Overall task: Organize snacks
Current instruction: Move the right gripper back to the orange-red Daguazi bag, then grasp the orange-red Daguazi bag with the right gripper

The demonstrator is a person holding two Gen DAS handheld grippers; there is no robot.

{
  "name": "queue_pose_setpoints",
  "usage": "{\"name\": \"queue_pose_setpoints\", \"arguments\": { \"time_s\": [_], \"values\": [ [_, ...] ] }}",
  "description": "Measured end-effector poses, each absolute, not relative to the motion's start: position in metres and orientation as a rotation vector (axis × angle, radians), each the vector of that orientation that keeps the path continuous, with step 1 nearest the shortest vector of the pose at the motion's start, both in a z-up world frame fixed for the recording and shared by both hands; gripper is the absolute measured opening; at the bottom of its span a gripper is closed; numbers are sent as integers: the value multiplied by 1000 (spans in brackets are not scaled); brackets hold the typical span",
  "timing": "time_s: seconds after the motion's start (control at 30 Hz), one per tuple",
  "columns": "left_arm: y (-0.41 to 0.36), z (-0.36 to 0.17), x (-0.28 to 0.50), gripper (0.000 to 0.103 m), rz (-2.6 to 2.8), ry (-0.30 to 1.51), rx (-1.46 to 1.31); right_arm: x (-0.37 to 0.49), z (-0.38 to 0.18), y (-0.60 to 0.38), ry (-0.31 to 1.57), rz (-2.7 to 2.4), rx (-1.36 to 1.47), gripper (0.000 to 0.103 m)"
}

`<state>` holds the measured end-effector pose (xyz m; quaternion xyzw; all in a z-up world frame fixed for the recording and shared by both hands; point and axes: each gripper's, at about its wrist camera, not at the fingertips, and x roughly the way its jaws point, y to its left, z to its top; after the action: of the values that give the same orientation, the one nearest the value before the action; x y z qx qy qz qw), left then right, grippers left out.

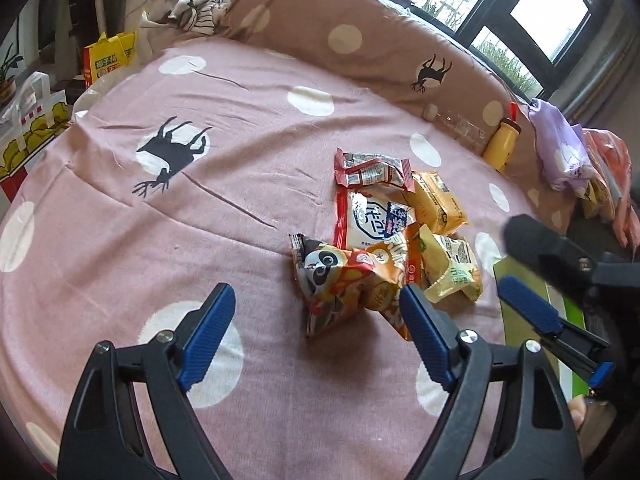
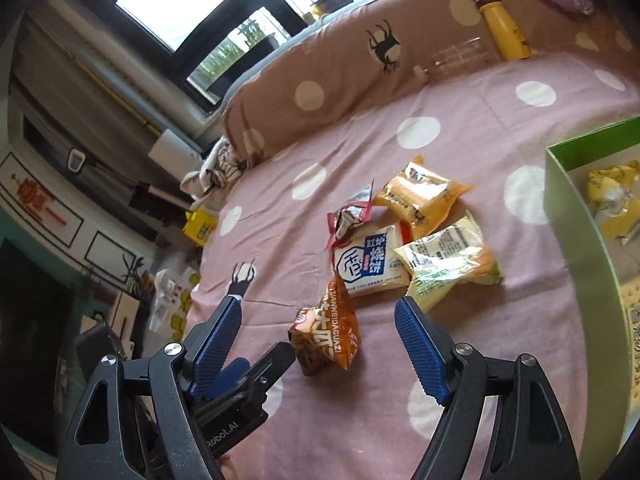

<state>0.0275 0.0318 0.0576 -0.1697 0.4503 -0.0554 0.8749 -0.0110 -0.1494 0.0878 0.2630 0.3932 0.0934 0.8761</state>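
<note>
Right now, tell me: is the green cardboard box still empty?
No. The green cardboard box already holds a crumpled yellow snack packet in the right wrist view.

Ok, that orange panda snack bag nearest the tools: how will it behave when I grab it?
The panda bag looks puffy and crinkled, so probably light and squashy. Its glossy film may slip. It stands tilted against the white packet, so a push would likely topple it.

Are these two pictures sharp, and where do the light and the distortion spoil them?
Left wrist view: snacks sharp, windows blown out white, bed edge bent by the fisheye. Right wrist view: window overexposed, room at left dim, green box curved.
</note>
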Motion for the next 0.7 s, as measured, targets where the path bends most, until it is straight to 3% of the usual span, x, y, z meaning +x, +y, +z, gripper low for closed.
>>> {"name": "queue_pose_setpoints", "arguments": {
  "time_s": [0.1,0.2,0.33,0.43,0.7],
  "values": [
    [32,49,33,84,-131,975,-365,5,75,-139,859,218,517,75],
    [31,42,39,83,-145,998,-373,16,65,-132,908,217,500,62],
    [29,34,46,78,-139,1033,-375,24,52,-123,946,204,460,62],
    [28,27,49,70,-133,1061,-356,28,44,-123,969,204,448,53],
    [26,26,50,58,-143,1046,-299,38,22,-127,1037,254,531,47]
  ]
}}
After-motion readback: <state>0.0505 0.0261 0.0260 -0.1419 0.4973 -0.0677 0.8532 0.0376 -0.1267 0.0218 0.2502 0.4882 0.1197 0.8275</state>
